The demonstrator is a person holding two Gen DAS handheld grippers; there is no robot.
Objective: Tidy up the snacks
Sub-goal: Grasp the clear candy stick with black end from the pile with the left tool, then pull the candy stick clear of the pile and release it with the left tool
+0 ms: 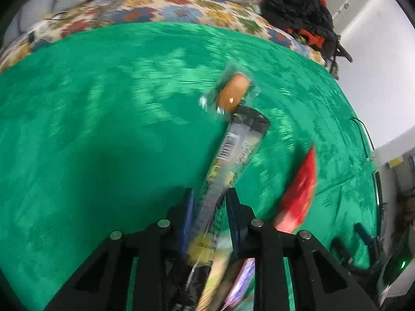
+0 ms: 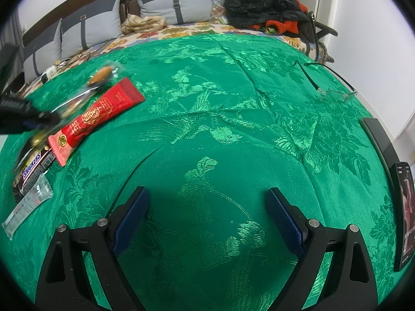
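Snack stick (image 1: 233, 153) pinched near one end by the left gripper (image 1: 210, 202), above the green cloth (image 1: 103, 129).
Light, slippery film (floppy, likely to swing); a mid-length hold looks steadier. Right gripper (image 2: 207, 215) gapes wide, empty.

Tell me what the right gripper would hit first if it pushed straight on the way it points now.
Only the green tablecloth. The right gripper is open with nothing between its jaws, and bare cloth fills the line ahead. The red packet lies off to one side and the glasses to the other, both apparently clear of that path.
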